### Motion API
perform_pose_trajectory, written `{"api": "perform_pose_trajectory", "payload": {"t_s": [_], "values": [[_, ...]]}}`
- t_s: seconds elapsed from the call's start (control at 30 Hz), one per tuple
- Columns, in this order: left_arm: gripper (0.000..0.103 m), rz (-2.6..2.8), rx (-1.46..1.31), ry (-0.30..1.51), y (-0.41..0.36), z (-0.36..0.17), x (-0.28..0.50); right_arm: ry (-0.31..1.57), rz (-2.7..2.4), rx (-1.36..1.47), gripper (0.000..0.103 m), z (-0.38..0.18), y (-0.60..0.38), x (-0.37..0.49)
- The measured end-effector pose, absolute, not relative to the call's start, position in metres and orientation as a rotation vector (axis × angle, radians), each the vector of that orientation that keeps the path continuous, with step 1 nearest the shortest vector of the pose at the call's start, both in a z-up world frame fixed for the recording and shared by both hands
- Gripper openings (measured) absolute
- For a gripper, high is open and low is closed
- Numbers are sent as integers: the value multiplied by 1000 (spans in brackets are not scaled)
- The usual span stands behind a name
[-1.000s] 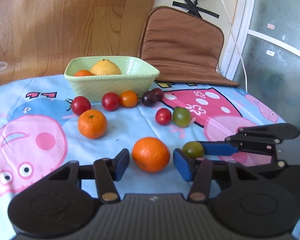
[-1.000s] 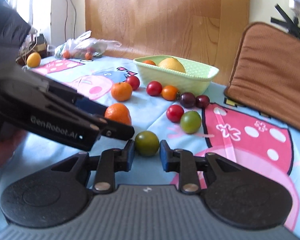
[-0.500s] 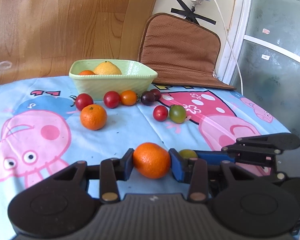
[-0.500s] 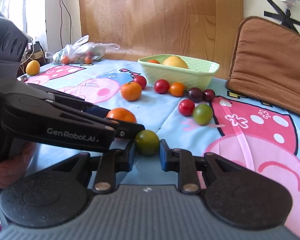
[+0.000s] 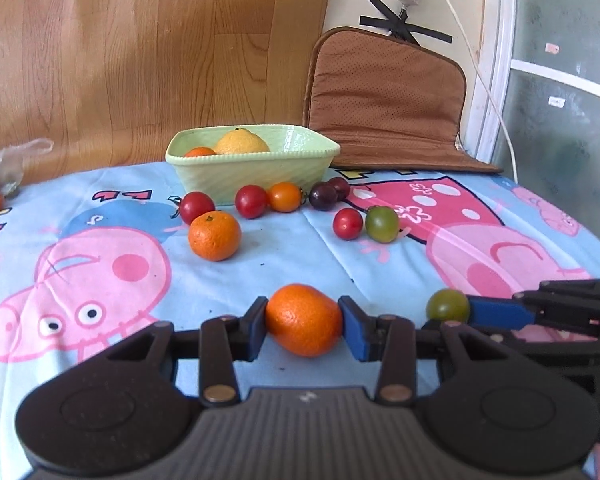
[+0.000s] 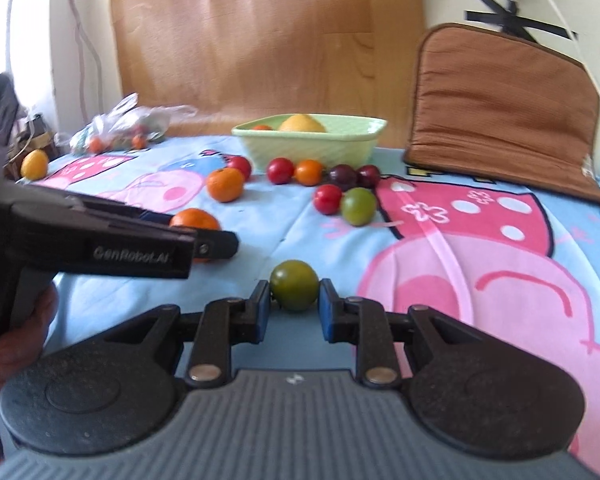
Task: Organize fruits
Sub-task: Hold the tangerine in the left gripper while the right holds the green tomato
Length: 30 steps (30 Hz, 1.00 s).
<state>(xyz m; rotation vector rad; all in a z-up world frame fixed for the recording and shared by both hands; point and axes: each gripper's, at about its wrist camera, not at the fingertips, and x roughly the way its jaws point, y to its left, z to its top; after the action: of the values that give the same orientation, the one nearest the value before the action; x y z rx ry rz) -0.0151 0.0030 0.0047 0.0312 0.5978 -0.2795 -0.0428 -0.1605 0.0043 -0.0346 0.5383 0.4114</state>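
Observation:
My left gripper (image 5: 303,322) is shut on an orange mandarin (image 5: 303,319) and holds it just above the cloth. My right gripper (image 6: 294,303) is shut on a dark green tomato (image 6: 294,285); the tomato also shows in the left wrist view (image 5: 447,305). A pale green bowl (image 5: 260,168) at the back holds a yellow citrus (image 5: 242,142) and a small orange fruit (image 5: 199,152). In front of it lie a second mandarin (image 5: 214,235), red tomatoes (image 5: 251,201), an orange tomato (image 5: 285,197), dark plums (image 5: 323,196) and a green tomato (image 5: 382,224).
A cartoon-pig tablecloth (image 5: 100,264) covers the table. A brown cushion (image 5: 384,100) leans on the wall at back right. A plastic bag of fruit (image 6: 120,132) and a yellow fruit (image 6: 34,164) sit at far left. A white cable (image 5: 480,68) hangs by the window.
My left gripper closed on the mandarin and lifted it slightly. My right gripper stayed shut on the green tomato and raised it off the cloth.

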Motion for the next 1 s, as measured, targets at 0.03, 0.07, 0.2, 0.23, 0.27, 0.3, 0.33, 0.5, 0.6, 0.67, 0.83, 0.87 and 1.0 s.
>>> {"api": "perform_pose_trajectory", "payload": {"t_s": [0.03,0.07,0.2,0.23,0.27,0.3,0.33,0.5,0.6,0.67,0.83,0.87,1.0], "values": [[38,-271,39,598,2,5,-15,539,408,-27,28,4,-162,-42],[39,-261,46,597,1,5,-15,539,404,-21,29,4,-163,-42],[40,-225,46,596,3,4,-16,536,396,-23,29,3,-162,-44],[40,-216,42,596,4,4,-16,535,396,-25,29,3,-162,-43],[40,-207,40,596,4,4,-16,534,395,-27,29,3,-162,-44],[40,-198,40,596,4,5,-17,534,393,-27,29,3,-162,-44],[40,-191,41,595,5,5,-16,534,392,-26,29,3,-163,-44],[46,-163,50,594,5,5,-17,532,393,-28,29,3,-163,-45],[51,-147,53,594,6,5,-17,532,395,-23,30,2,-165,-47],[53,-140,59,596,6,4,-17,533,403,-21,34,2,-165,-48],[58,-129,61,599,7,5,-16,535,408,-24,40,2,-164,-49],[58,-132,55,597,9,5,-16,535,408,-25,41,2,-164,-50],[63,-164,28,558,16,8,-27,538,421,-28,49,2,-167,-57]]}}
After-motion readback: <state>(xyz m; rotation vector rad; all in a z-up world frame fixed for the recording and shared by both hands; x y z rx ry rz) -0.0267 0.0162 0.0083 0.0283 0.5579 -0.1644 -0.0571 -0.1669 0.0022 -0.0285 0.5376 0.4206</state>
